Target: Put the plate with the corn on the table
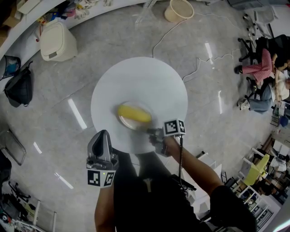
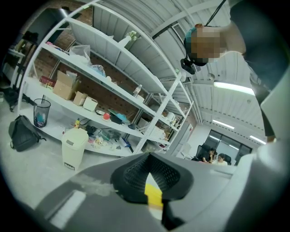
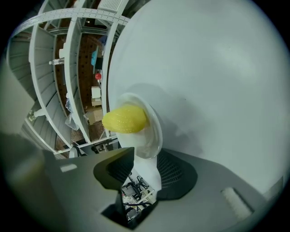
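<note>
A shallow clear plate (image 1: 123, 123) with a yellow cob of corn (image 1: 134, 114) rests on the round white table (image 1: 145, 81), near its front edge. My right gripper (image 1: 152, 132) is at the plate's near right rim. In the right gripper view the plate (image 3: 153, 141) and corn (image 3: 124, 119) lie flat on the table (image 3: 204, 68). The rim sits between the jaws of the right gripper (image 3: 142, 171), which stand apart with a gap showing. My left gripper (image 1: 103, 135) hangs off the table's front left, shut and empty, and points up at the shelves (image 2: 152, 181).
A white bin (image 1: 56, 41), a black bag (image 1: 20, 86) and a beige bucket (image 1: 179, 10) stand on the floor beyond the table. A white cable (image 1: 199, 63) trails to the right. People sit at the far right (image 1: 260, 68). White shelving (image 2: 113, 90) lines the wall.
</note>
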Motion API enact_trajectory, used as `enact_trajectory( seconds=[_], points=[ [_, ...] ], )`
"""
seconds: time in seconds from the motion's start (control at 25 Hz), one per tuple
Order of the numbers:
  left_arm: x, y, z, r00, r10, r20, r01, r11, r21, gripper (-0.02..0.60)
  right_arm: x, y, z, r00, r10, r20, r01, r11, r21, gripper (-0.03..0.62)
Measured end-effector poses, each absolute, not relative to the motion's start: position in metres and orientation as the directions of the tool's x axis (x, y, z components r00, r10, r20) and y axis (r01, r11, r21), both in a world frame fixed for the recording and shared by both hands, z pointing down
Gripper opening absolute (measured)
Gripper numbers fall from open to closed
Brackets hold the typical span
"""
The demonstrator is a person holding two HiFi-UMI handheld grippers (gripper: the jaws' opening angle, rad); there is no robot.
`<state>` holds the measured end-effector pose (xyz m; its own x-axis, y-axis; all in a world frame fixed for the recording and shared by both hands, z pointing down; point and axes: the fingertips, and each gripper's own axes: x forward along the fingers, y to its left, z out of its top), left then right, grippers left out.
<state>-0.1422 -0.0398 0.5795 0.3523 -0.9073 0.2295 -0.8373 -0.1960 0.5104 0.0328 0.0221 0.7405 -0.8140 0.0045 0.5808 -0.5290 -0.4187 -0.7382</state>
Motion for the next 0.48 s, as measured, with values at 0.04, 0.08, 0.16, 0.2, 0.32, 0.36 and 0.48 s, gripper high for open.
enact_trajectory(
  seconds=[0.04, 0.08, 0.16, 0.2, 0.32, 0.36, 0.48],
  points=[
    [-0.1425, -0.0398, 0.5797, 0.353, -0.907, 0.228, -0.837, -0.197, 0.511, 0.003, 0.033, 0.0228, 0.7409, -0.813, 0.006, 0.582, -0.53, -0.421, -0.736, 0.169],
    [-0.1431, -0.0399, 0.5803, 0.354, -0.907, 0.228, -0.836, -0.198, 0.511, 0.003, 0.0328, 0.0231, 0.7414, -0.813, 0.006, 0.583, -0.53, -0.422, -0.735, 0.172],
    [-0.1441, -0.0398, 0.5813, 0.355, -0.906, 0.23, -0.836, -0.198, 0.512, 0.003, 0.0322, 0.0231, 0.7416, -0.812, 0.006, 0.584, -0.531, -0.423, -0.734, 0.178],
    [-0.1441, -0.0393, 0.5812, 0.355, -0.906, 0.231, -0.836, -0.197, 0.512, 0.003, 0.0324, 0.0236, 0.7412, -0.812, 0.005, 0.584, -0.531, -0.425, -0.734, 0.183],
    [-0.1432, -0.0368, 0.5807, 0.353, -0.907, 0.229, -0.834, -0.194, 0.516, 0.003, 0.0342, 0.0277, 0.7411, -0.811, 0.008, 0.585, -0.531, -0.429, -0.731, 0.184],
    [-0.1431, -0.0362, 0.581, 0.353, -0.907, 0.228, -0.834, -0.194, 0.517, 0.003, 0.0347, 0.0292, 0.7415, -0.811, 0.009, 0.586, -0.532, -0.43, -0.729, 0.186],
    [-0.1432, -0.0348, 0.5815, 0.354, -0.907, 0.226, -0.834, -0.197, 0.516, 0.003, 0.0361, 0.0322, 0.7421, -0.807, 0.011, 0.591, -0.537, -0.432, -0.725, 0.192]
  ],
)
